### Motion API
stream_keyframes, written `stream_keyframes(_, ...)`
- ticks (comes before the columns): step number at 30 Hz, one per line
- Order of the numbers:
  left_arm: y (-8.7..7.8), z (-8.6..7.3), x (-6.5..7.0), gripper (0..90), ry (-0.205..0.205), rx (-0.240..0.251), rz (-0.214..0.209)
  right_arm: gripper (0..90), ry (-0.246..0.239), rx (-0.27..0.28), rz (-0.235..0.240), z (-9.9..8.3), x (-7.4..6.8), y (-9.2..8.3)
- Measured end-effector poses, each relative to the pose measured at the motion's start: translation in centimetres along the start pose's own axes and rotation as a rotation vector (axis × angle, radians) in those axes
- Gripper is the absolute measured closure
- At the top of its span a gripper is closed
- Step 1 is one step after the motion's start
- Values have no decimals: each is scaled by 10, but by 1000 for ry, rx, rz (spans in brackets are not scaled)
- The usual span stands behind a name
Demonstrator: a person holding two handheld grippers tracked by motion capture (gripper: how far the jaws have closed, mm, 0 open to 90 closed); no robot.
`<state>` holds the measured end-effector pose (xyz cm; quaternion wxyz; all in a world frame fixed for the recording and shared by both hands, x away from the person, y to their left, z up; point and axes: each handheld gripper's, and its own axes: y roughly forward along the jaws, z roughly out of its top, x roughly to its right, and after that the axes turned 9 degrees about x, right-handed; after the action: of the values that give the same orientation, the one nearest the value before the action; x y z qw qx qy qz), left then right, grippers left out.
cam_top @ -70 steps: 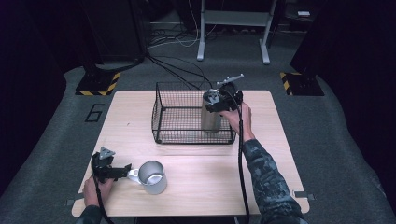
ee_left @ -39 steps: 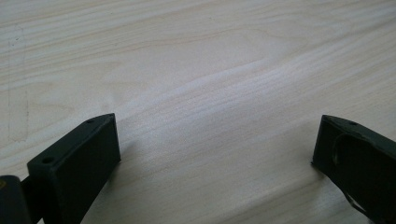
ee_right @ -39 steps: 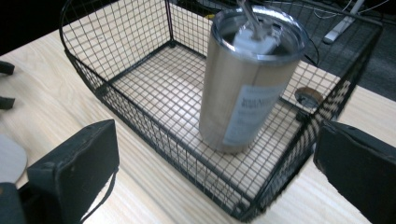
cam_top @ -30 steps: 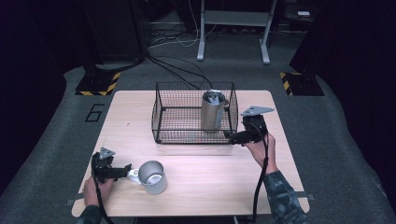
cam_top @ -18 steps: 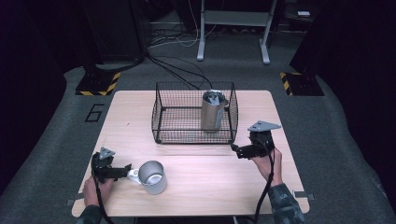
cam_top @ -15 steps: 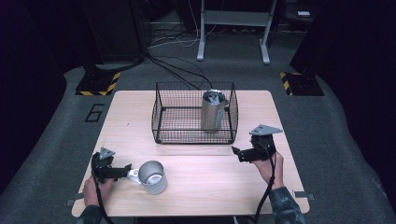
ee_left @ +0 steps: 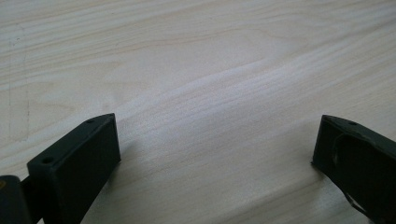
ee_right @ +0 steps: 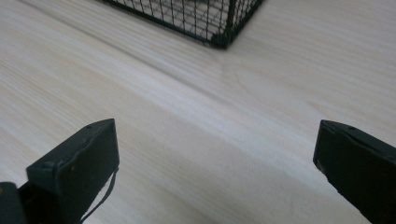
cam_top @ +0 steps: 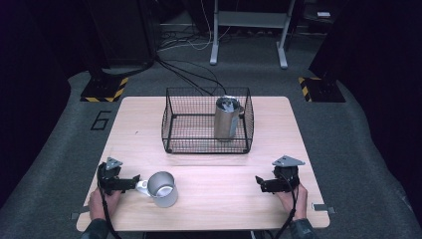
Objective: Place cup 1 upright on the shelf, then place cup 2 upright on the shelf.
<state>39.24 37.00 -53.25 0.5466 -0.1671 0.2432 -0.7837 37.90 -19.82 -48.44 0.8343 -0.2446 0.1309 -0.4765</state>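
A tall steel cup (cam_top: 226, 119) stands upright in the right part of a black wire basket (cam_top: 170, 124) at the table's middle back. A short steel mug (cam_top: 163, 189) rests near the front left, its handle turned left. My left gripper (cam_top: 135, 183) lies on the table just left of that handle. In the left gripper view it (ee_left: 215, 140) is open over bare wood. My right gripper (cam_top: 259, 181) rests at the front right, pointing left. In the right gripper view it (ee_right: 215, 140) is open, with a basket corner (ee_right: 219, 32) ahead.
The light wooden table (cam_top: 219, 204) has bare room between the two grippers and in front of the basket. A hand holds each gripper at the near edge. Beyond the table are dark floor, cables and a metal stand.
My right gripper has let go of the tall cup in the basket and drawn back to the table's front right. The left gripper and mug have not moved.
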Motion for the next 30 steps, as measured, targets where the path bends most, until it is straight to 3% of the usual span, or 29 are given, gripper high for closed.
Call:
stream_keyframes(7, 0, 0, 0, 4, 0, 0, 0, 0, 25, -22, -40, -25, 8, -4)
stream_keyframes(15, 0, 0, 0, 4, 0, 0, 0, 0, 51, -28, -55, -36, 12, -4)
stream_keyframes(22, 0, 0, 0, 4, 0, 0, 1, 0, 9, -45, -71, -40, 12, 3)
stream_keyframes(25, 0, 0, 0, 4, -2, 2, 4, 0, 18, -75, -83, -42, 10, 8)
stream_keyframes(30, -2, -1, 0, 4, -25, -4, 34, 0, 10, -61, -69, -45, 15, 10)
